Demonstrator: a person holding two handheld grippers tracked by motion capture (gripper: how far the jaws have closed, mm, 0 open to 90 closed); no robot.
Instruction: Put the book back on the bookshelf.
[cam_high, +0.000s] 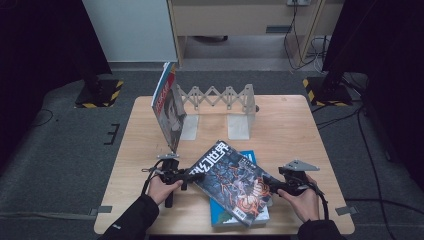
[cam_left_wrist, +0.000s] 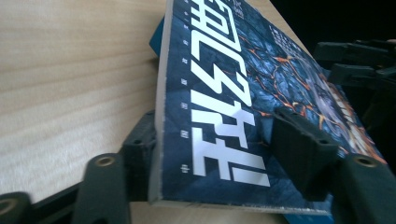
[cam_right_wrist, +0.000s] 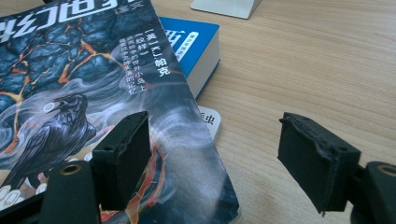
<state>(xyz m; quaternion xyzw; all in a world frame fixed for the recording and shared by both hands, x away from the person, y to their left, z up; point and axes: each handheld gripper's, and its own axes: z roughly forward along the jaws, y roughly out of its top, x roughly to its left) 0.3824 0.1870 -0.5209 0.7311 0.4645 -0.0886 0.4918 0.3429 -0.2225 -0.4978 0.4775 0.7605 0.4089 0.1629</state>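
You are working at a pale wooden table (cam_high: 295, 125), a gripper in each hand, and both are meeting at a dark magazine (cam_high: 232, 182) lying askew near the front edge. Your left gripper (cam_high: 186, 176) is straddling the magazine's spine-side edge — in the left gripper view one black jaw is sitting under the thin grey page block and the other over the glossy cover, though whether the pads are pressing you cannot tell from here. Your right gripper (cam_high: 274, 187) is resting at the opposite corner with its jaws standing apart; in the right gripper view one pad is lying over the cover's lower corner and the other is hanging above bare wood, clamping nothing.

The magazine (cam_right_wrist: 93, 93) is showing a cracked-lava pattern, a black raven and large white lettering (cam_left_wrist: 219, 102). It is lying half across a thicker blue book (cam_right_wrist: 196, 42), whose white page block is facing the open tabletop; a small white card (cam_right_wrist: 209, 120) is peeking out beside it.

Behind, toward the table's far edge, a white expanding book rack (cam_high: 220, 107) with a scissor lattice is standing, and another magazine (cam_high: 167, 107) is leaning upright against its left end. Open wood is lying between the rack and the magazine, and to the right of your right hand (cam_high: 302, 202) — room on both sides.
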